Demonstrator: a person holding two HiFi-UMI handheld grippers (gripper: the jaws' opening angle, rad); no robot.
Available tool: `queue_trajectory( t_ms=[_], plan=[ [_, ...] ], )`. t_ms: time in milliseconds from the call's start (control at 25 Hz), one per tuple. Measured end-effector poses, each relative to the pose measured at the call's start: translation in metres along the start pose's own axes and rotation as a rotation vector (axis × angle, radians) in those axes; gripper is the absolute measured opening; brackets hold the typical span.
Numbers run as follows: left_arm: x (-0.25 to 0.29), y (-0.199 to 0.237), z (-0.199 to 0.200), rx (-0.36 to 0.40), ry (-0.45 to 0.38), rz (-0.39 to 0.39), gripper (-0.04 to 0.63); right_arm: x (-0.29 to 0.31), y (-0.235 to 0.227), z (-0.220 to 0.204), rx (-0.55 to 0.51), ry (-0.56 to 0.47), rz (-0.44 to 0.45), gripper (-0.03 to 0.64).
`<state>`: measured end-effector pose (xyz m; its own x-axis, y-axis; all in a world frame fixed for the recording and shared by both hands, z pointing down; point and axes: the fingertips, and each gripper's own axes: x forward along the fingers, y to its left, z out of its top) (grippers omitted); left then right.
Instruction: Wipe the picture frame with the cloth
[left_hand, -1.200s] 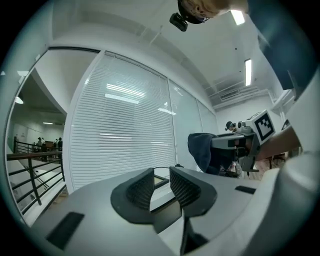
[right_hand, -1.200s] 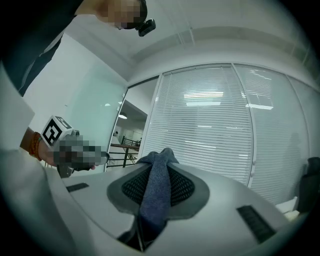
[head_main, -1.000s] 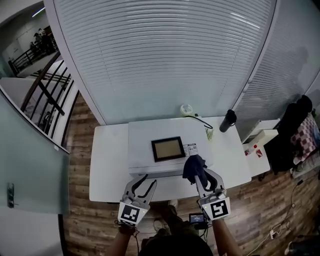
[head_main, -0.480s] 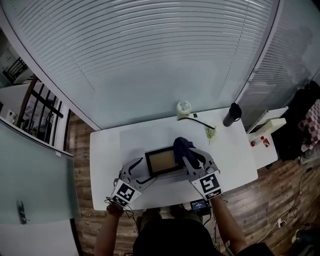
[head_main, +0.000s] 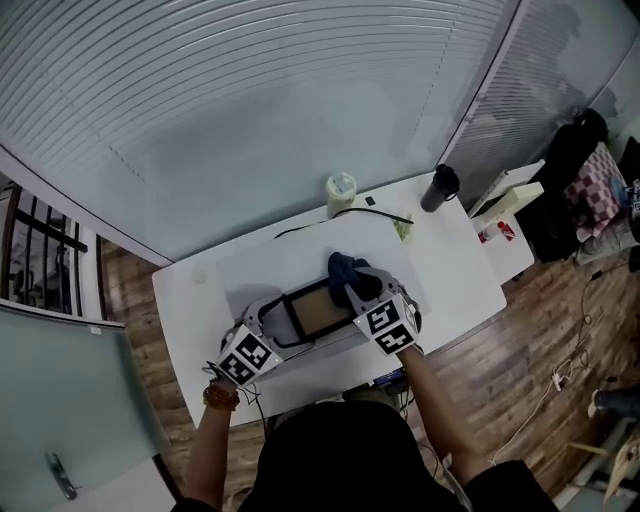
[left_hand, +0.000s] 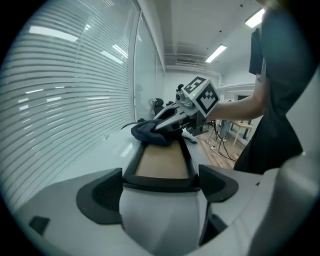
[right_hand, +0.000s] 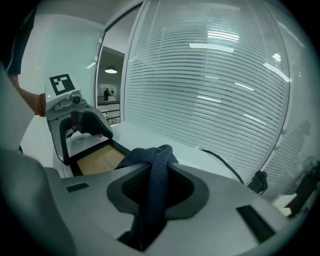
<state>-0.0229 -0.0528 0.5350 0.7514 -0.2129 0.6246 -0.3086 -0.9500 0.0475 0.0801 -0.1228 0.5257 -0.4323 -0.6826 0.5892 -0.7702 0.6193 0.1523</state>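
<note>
The picture frame (head_main: 318, 312), black-rimmed with a tan face, lies flat on the white table (head_main: 450, 275). My left gripper (head_main: 280, 322) stands open, its jaws just widened, with the frame's left end (left_hand: 162, 162) between them. My right gripper (head_main: 352, 288) is shut on the dark blue cloth (head_main: 345, 268), which rests on the frame's far right corner. In the left gripper view the cloth (left_hand: 150, 134) bunches at the frame's far end. In the right gripper view the cloth (right_hand: 155, 165) hangs out of the jaws, with the frame (right_hand: 97, 162) beyond at the left.
At the table's back edge stand a pale roll (head_main: 341, 190) and a dark bottle (head_main: 440, 187), with a black cable (head_main: 350, 213) and a small green thing (head_main: 402, 230) between. White blinds behind glass close the far side. A side shelf (head_main: 505, 205) adjoins the right.
Both grippers came forward and down from the near table edge to the frame. The left jaws opened wide round its left end. The right gripper carried the cloth onto its right corner.
</note>
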Motion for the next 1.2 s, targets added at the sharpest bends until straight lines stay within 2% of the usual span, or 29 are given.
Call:
queue_trajectory(
  t_ms=[200,320,400,720,840,960,1000,1080,1200],
  plan=[
    [0.001,-0.001,0.000,0.014,-0.008,-0.005,0.462,0.005,0.007,0.003,-0.046,0.063,-0.049,0.055],
    [0.001,-0.002,0.001,0.019,-0.007,-0.013,0.462,0.010,0.017,0.003,-0.148,0.114,-0.093,0.054],
    [0.000,-0.001,0.003,0.031,-0.010,-0.010,0.462,0.013,0.028,0.005,-0.194,0.124,-0.087,0.052],
    [0.001,-0.001,-0.001,0.025,-0.002,-0.015,0.462,0.034,0.107,0.033,-0.255,0.074,0.078,0.051],
    [0.000,-0.001,-0.001,0.029,0.001,-0.011,0.462,0.035,0.123,0.035,-0.292,0.079,0.121,0.051],
    [0.001,-0.002,-0.002,0.014,-0.005,-0.012,0.460,0.021,0.121,0.042,-0.197,0.002,0.285,0.051],
    [0.002,-0.002,-0.002,0.011,-0.005,-0.013,0.460,0.012,0.110,0.047,-0.155,-0.038,0.304,0.052],
    [0.002,-0.003,-0.001,0.011,-0.006,-0.013,0.462,-0.006,0.072,0.050,-0.117,-0.066,0.219,0.052],
    [0.002,-0.003,0.000,0.016,-0.007,-0.013,0.460,-0.022,0.015,0.027,-0.169,0.053,0.026,0.052]
  ],
)
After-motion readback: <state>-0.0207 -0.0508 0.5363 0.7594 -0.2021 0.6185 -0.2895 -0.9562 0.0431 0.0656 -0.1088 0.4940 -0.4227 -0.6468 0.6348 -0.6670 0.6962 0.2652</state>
